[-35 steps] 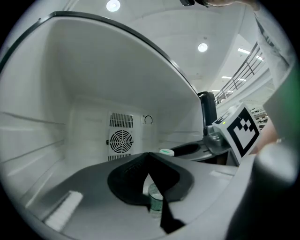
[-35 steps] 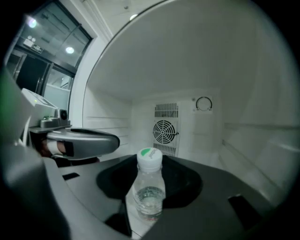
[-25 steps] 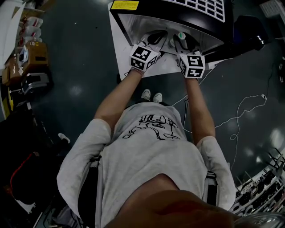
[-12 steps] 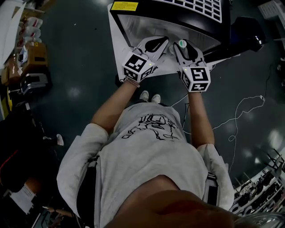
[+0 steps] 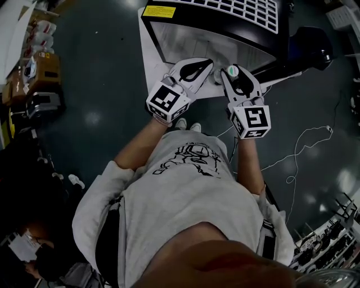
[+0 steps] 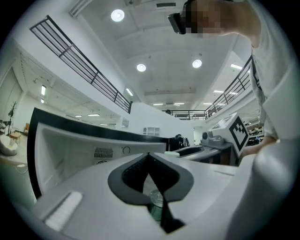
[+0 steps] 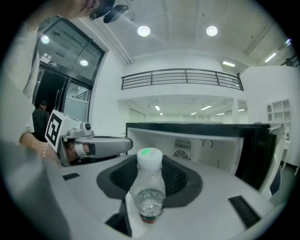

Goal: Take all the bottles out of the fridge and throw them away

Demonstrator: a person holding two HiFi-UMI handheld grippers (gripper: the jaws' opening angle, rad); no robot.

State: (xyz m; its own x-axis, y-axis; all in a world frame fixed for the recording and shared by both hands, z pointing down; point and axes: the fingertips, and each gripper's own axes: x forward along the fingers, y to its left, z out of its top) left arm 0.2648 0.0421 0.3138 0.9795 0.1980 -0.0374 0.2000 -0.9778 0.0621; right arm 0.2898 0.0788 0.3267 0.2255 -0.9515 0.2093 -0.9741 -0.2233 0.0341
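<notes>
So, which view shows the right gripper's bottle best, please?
The right gripper view: the bottle fills the middle, cap to water. The head view shows only its cap; the left gripper view gives no clear sight.

The fridge [image 5: 185, 14] stands straight ahead of you on the floor [image 5: 101, 67], with its open compartment facing you. Both claws are at the front of that opening, side by side. Your left claw [image 5: 203, 63] is on the left and your right claw [image 5: 227, 76] is near it on the right, the two apart from each other.

The left bottle [image 6: 156, 206] sits low between the left claw's closed jaws. The right bottle [image 7: 148, 192] stands upright, clamped between the right claw's jaws, with the fridge's inside behind it.

Your shoes [image 5: 191, 121] are below the claws, between your arms. A cable [image 5: 306, 135] trails over the floor to your right, and boxes [image 5: 45, 63] lie well off to your left.
</notes>
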